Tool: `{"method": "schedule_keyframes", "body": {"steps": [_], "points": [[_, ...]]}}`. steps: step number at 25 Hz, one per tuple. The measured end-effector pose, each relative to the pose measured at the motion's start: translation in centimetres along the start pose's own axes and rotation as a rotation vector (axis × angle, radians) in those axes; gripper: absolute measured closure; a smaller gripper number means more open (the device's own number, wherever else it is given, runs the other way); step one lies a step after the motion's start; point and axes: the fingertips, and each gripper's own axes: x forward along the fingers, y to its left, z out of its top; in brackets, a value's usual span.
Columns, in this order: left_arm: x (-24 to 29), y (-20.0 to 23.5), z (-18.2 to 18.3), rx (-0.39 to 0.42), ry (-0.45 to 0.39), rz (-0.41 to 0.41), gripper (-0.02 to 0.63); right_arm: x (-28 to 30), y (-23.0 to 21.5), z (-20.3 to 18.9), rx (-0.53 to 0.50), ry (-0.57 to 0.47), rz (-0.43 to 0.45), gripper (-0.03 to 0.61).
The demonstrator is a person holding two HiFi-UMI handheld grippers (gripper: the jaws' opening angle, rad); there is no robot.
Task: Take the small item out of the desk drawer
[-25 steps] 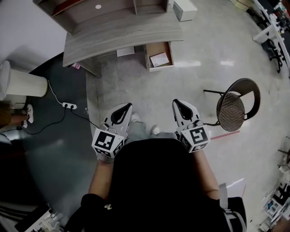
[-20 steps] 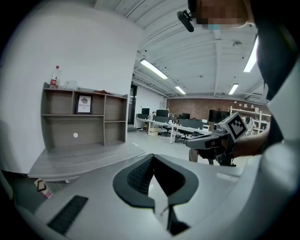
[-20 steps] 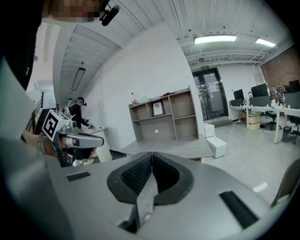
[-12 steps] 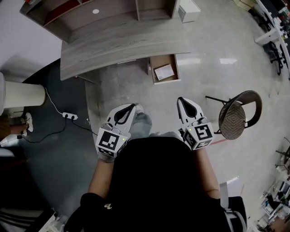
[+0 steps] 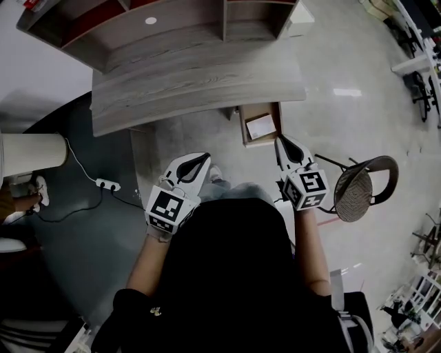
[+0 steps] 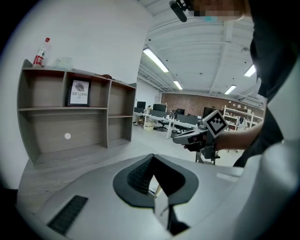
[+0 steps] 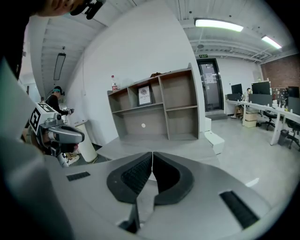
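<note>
The grey wooden desk [image 5: 193, 76] stands ahead of me in the head view. Its drawer [image 5: 243, 128] is pulled open under the right end, and a small white item [image 5: 260, 126] lies flat inside. My right gripper [image 5: 281, 140] is shut and empty, its tip just short of the drawer's front edge. My left gripper [image 5: 205, 156] is lower and to the left over the floor, also shut with nothing in it. The left gripper view shows its jaws [image 6: 152, 155] meeting at the tip. In the right gripper view the jaws [image 7: 152, 152] are pressed together.
A shelf unit [image 5: 158, 17] sits on the desk's back. A round-seated chair [image 5: 362, 186] stands close on my right. To the left are a power strip [image 5: 107, 185] with its cable on the dark floor and a white cylinder [image 5: 27, 153].
The desk and open drawer have come closer in the head view. Both grippers moved forward, and the right one now reaches the drawer's front. Both jaws stayed shut.
</note>
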Motion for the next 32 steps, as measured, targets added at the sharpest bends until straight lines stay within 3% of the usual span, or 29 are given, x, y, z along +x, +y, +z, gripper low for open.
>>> {"method": "schedule_keyframes", "body": {"steps": [7, 9, 12, 17, 24, 32], "points": [[1.7, 2.2, 0.4, -0.020, 0.033, 0.036, 0.604, 4.7, -1.3, -1.7, -0.076, 0.144, 0.042, 0.580], [2.1, 2.5, 0.5, -0.042, 0.034, 0.059, 0.604, 5.6, -1.7, -2.4, -0.100, 0.187, 0.066, 0.524], [2.9, 2.8, 0.7, -0.074, 0.044, 0.109, 0.604, 6.9, -2.2, -3.6, -0.136, 0.258, 0.137, 0.464], [4.1, 2.3, 0.7, -0.132, 0.062, 0.199, 0.604, 8.4, -2.8, -6.1, -0.218, 0.361, 0.265, 0.448], [4.5, 0.1, -1.4, -0.230, 0.116, 0.311, 0.604, 10.5, -4.1, -12.0, -0.398, 0.524, 0.409, 0.392], [5.0, -2.0, -4.1, -0.320, 0.166, 0.419, 0.604, 14.1, -7.9, -19.4, -0.542, 0.686, 0.478, 0.309]]}}
